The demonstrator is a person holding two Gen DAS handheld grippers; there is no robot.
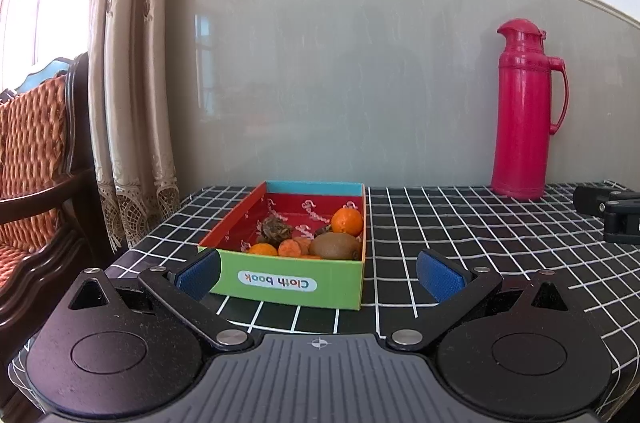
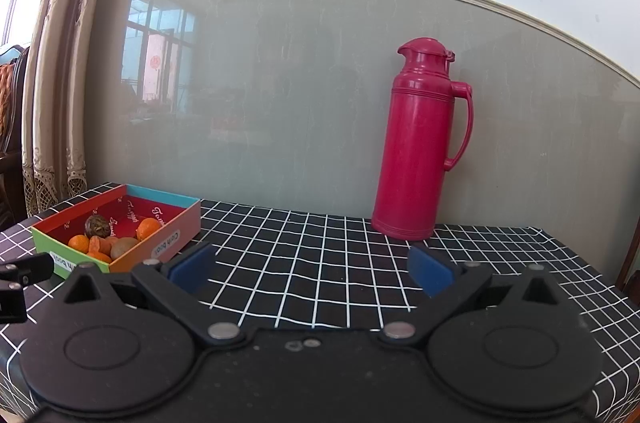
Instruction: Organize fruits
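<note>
Black cloth with a white grid covers the table (image 1: 460, 223), which stands against a pale grey wall panel, with a curtain (image 1: 132, 103) and a wooden chair (image 1: 40, 163) off to the left. On the left part of the table sits a shallow cardboard box (image 1: 288, 279) with a green front wall and red lining; the fruit lies inside it, toward the near right corner: a kiwi (image 1: 334, 246), an orange (image 1: 347, 221), several smaller orange pieces (image 1: 294, 247) and a dark wrinkled fruit (image 1: 275, 230). The left gripper (image 1: 320, 273) is spread wide just in front of the box, its left blue pad overlapping the box's near left corner, nothing between the pads. The right gripper (image 2: 310, 269) is likewise wide and empty over bare cloth, right of the box. A tall pink thermos (image 2: 418, 147) stands upright at the wall, well apart from the box.
</note>
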